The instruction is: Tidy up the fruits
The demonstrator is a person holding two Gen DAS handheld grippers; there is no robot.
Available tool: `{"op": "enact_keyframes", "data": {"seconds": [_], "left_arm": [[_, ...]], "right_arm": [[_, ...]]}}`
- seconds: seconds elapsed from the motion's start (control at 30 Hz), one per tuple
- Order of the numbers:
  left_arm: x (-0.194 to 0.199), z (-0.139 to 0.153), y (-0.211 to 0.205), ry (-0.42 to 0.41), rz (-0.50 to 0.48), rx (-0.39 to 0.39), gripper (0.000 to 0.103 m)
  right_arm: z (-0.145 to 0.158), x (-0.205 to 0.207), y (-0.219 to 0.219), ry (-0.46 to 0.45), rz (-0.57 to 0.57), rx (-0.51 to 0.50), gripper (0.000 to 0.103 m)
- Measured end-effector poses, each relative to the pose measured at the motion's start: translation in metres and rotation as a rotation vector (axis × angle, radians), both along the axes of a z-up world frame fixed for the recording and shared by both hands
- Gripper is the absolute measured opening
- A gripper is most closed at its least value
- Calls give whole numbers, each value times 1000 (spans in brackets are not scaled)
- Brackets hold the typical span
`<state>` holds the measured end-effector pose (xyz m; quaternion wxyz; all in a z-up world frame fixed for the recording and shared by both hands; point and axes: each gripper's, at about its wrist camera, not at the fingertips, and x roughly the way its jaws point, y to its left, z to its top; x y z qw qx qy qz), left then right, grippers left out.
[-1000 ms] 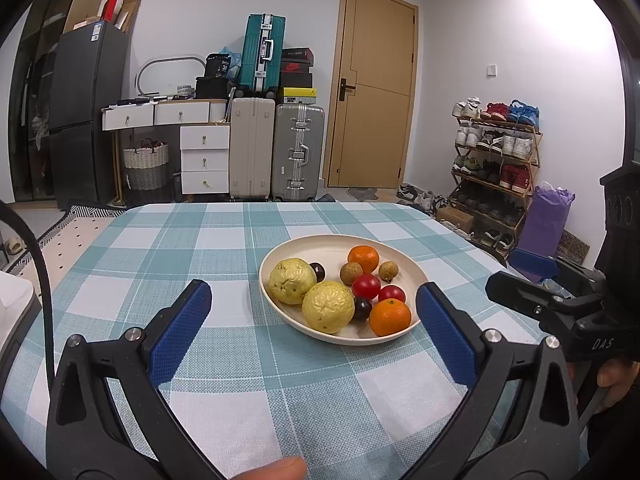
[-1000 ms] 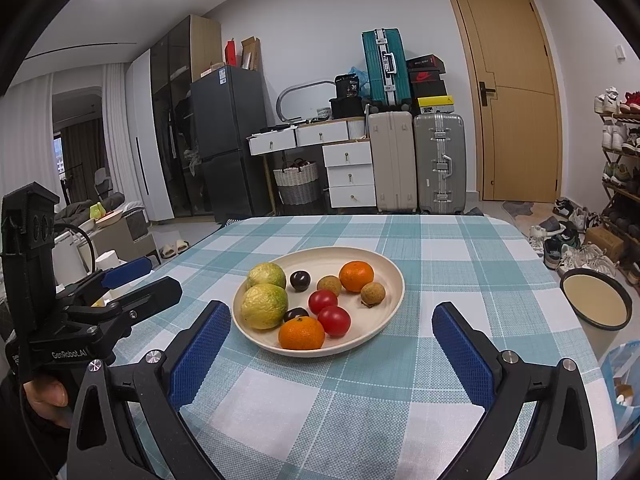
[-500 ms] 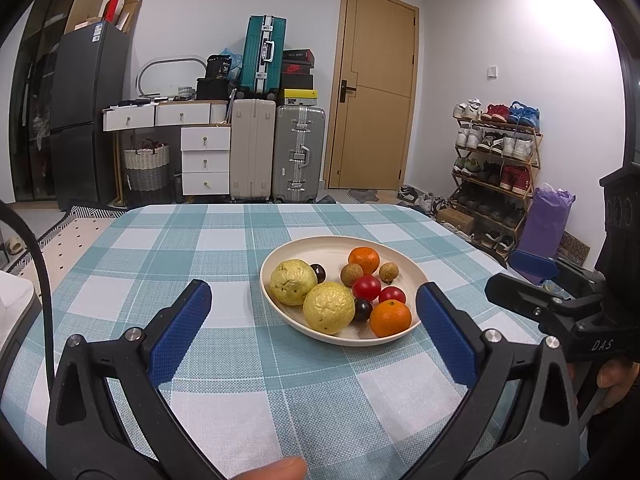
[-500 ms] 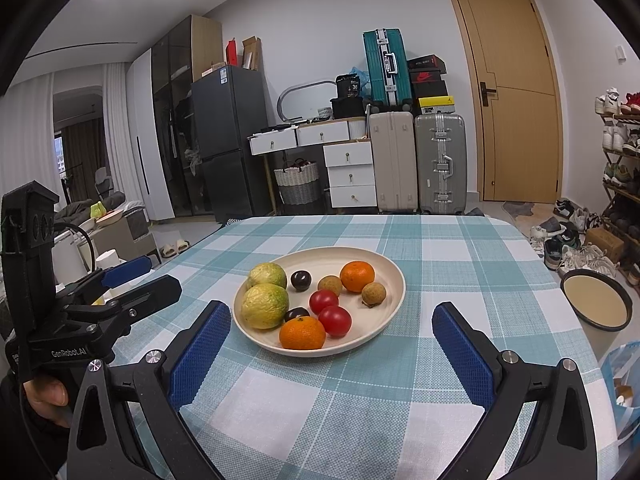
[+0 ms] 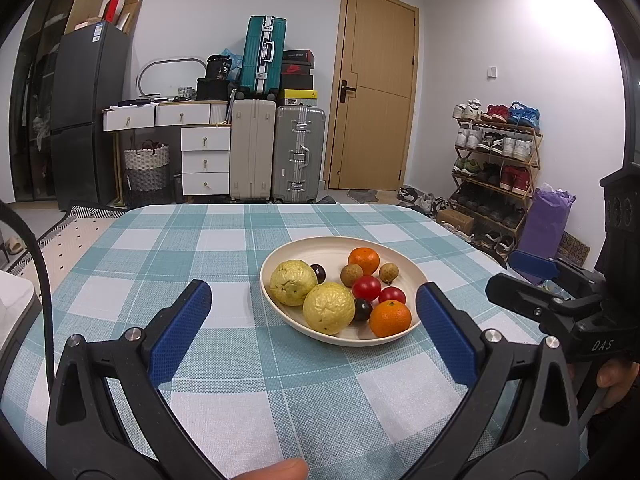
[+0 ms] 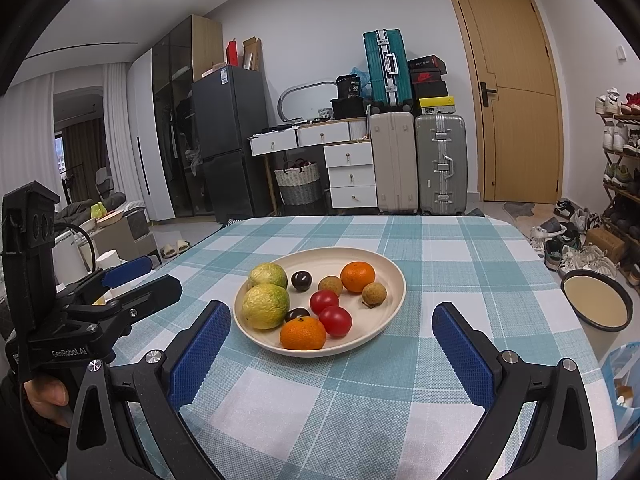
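place: home | cues: fridge (image 6: 228,140); suitcases (image 5: 276,152); shoe rack (image 5: 496,168); checked-cloth table (image 5: 200,248)

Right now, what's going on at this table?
A person holds a claw in each hand over a checked tablecloth. The left claw and the right claw are both open and empty, aimed at a cream plate. On it lie two yellow-green fruits, two oranges, two tomatoes, two dark plums and two small brown fruits. Nothing is gripped, and no fruit has left the plate yet.
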<state>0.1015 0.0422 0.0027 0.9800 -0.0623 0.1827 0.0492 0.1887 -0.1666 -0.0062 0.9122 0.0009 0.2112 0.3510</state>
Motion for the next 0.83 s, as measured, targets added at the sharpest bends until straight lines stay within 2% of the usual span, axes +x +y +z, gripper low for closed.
{"op": "enact_keyframes", "data": {"seconds": [0.83], "left_arm": [[-1,5,3,-7,6,-3,102]], "right_arm": [[0,0,0,1,-2,0,103]]}}
